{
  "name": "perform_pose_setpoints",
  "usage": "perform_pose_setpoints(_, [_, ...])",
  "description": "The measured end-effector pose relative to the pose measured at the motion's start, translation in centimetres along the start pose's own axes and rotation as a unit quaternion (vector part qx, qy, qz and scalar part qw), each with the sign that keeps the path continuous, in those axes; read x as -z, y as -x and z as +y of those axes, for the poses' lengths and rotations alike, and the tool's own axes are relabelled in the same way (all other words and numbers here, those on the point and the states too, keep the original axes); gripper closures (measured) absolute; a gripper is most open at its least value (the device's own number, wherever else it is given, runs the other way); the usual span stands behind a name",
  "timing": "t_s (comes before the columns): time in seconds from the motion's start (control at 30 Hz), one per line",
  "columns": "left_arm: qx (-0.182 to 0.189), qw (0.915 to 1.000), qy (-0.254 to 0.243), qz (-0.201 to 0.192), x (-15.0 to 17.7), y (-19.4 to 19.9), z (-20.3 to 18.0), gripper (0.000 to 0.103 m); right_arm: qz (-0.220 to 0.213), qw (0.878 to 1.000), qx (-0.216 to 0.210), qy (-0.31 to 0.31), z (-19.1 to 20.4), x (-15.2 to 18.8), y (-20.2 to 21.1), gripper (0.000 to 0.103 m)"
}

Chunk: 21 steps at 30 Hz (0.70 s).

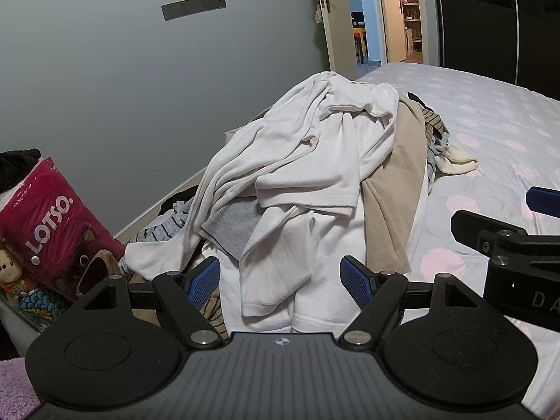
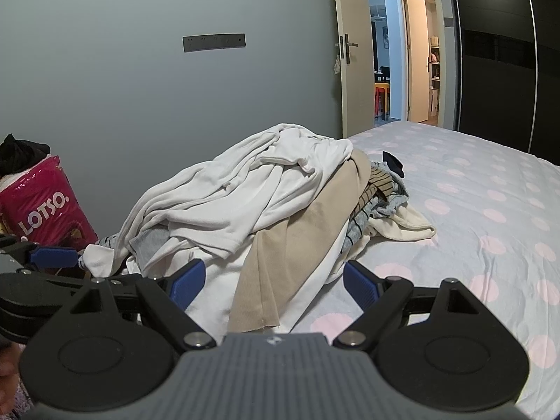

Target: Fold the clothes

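Folding is, as far as we are judging from these two views, not started: we are seeing no folded piece anywhere, only one heap of clothes (image 1: 315, 175) lying on the bed (image 1: 490, 133), so the whole work is remaining in front of us

We are taking the heap as our landmark. It is sitting at the side of the bed nearer to the grey wall (image 1: 105, 87), and the dotted sheet to the right of the heap is carrying nothing. Left of the heap a pink bag (image 1: 59, 224) with the word LOTSO is standing, and behind the heap a doorway (image 1: 364, 17) is opening to a lit corridor

The heap is looking loose and mixed. White garments (image 2: 245, 189) are covering the top and are hanging down toward us in soft creases; a beige cloth (image 2: 297, 234) is running down the right slope, a grey piece (image 1: 234, 227) is showing under the white ones at the left, and striped fabric (image 2: 374, 189) is coming out at the far right edge

We are holding the left gripper (image 1: 280, 280) just in front of the heap, its blue fingers spread wide with the white hem showing between them, and nothing is being pinched. The right gripper (image 2: 274, 281) is hovering before the beige cloth, also released and holding nothing
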State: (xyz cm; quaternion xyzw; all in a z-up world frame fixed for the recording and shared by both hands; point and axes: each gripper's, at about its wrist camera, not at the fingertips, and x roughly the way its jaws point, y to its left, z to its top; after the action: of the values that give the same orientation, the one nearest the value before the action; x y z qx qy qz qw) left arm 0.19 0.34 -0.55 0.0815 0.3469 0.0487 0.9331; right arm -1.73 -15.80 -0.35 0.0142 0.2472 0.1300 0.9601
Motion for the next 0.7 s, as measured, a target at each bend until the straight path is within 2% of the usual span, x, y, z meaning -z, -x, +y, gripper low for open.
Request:
perform_pose_setpoints(0.37, [0.000, 0.9999, -0.002, 0.012, -0.2, -1.8, -0.1, 0.028, 0.017, 1.000, -0.001, -0.020, -0.3, 0.2, -1.4, 0.016])
perform_pose_setpoints(0.7, [-0.005, 0.9996, -0.007, 0.027, -1.6, -5.1, 0.3, 0.028, 0.047, 0.998, 0.006, -0.030, -0.4, -0.5, -4.7, 0.016])
